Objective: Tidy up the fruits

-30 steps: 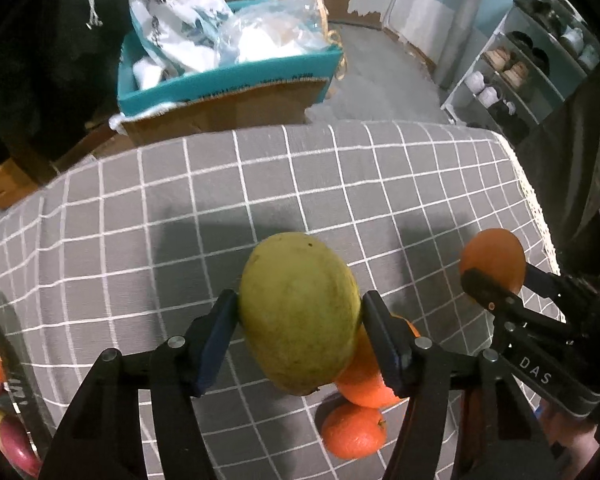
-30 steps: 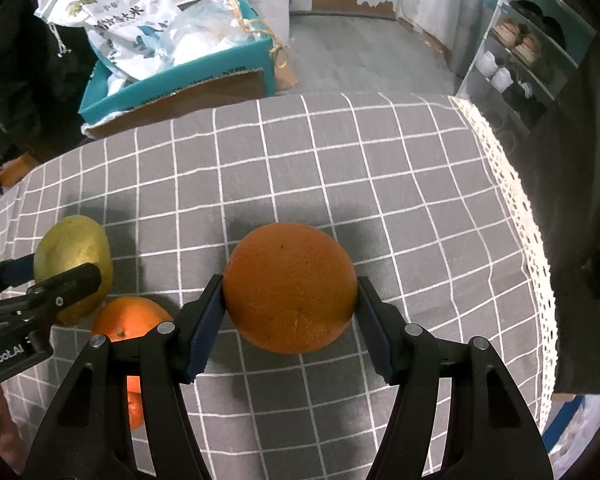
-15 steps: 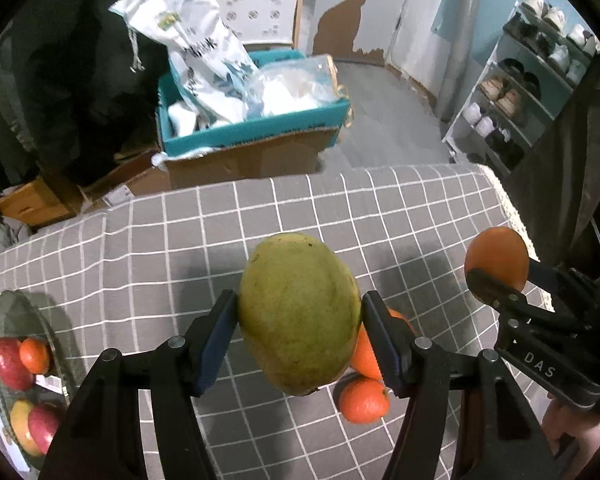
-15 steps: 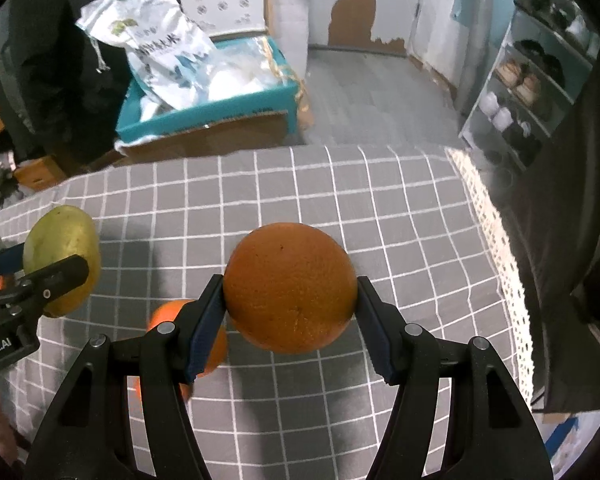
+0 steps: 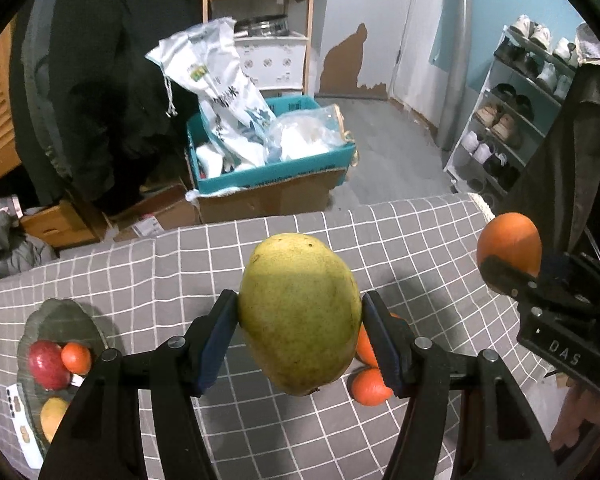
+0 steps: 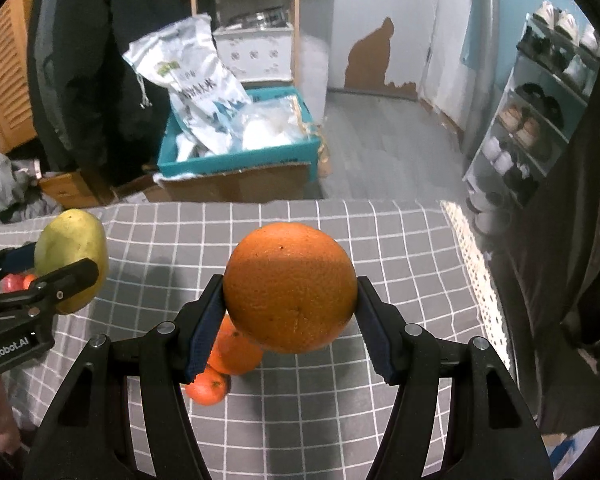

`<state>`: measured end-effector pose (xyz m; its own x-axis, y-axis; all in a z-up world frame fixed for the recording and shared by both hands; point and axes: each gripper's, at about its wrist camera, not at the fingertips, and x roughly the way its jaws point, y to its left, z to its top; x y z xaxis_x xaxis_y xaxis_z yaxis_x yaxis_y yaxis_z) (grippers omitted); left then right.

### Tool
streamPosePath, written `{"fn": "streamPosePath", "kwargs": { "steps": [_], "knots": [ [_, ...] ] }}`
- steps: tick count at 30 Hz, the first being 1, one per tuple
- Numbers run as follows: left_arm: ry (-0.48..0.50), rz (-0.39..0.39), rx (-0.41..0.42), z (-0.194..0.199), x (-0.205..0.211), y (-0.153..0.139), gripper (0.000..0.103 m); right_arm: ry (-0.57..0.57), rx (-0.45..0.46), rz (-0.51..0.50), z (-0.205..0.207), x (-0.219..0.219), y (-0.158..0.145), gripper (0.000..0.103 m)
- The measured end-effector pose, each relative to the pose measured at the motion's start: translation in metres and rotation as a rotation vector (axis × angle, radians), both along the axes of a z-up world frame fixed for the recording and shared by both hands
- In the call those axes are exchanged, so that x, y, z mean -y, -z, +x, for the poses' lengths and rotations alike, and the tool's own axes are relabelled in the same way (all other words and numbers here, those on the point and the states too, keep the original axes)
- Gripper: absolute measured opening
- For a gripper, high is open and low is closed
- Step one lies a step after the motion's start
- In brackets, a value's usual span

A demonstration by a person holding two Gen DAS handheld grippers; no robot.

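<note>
My left gripper [image 5: 300, 338] is shut on a yellow-green mango [image 5: 299, 312], held well above the grey checked tablecloth [image 5: 180, 272]. My right gripper [image 6: 290, 320] is shut on a large orange [image 6: 290, 286], also held high. Each gripper shows in the other's view: the orange [image 5: 509, 246] at the right edge, the mango [image 6: 72, 258] at the left edge. Two smaller oranges [image 6: 232, 352] [image 6: 206, 390] lie on the cloth below, touching each other. A glass plate [image 5: 60, 322] at the left holds a red apple [image 5: 48, 364], a small orange [image 5: 76, 358] and a yellow fruit [image 5: 52, 416].
Past the table's far edge stands a teal-rimmed cardboard box [image 5: 272, 184] stuffed with white bags. A shoe rack [image 5: 516, 108] lines the right wall, and dark coats [image 5: 108, 80] hang at the left. A lace hem [image 6: 472, 264] marks the table's right edge.
Both grippers have risen with their fruit and tipped up, so the table looks smaller and farther. The plate of fruit and more of the room have come into view.
</note>
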<state>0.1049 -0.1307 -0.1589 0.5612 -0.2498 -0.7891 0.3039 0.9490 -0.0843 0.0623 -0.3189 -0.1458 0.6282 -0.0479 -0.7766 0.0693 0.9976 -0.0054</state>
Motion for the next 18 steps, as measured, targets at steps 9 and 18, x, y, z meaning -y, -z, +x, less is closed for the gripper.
{"fn": "streamPosePath", "kwargs": {
  "steps": [9, 18],
  "knots": [
    [-0.029, -0.016, 0.062, -0.021, -0.026, -0.029, 0.065, -0.038, 0.059, -0.006, -0.016, -0.012, -0.027, 0.064],
    [-0.056, -0.027, 0.119, -0.039, -0.05, -0.052, 0.065, -0.082, 0.111, -0.015, -0.028, -0.026, -0.05, 0.064]
  ]
}}
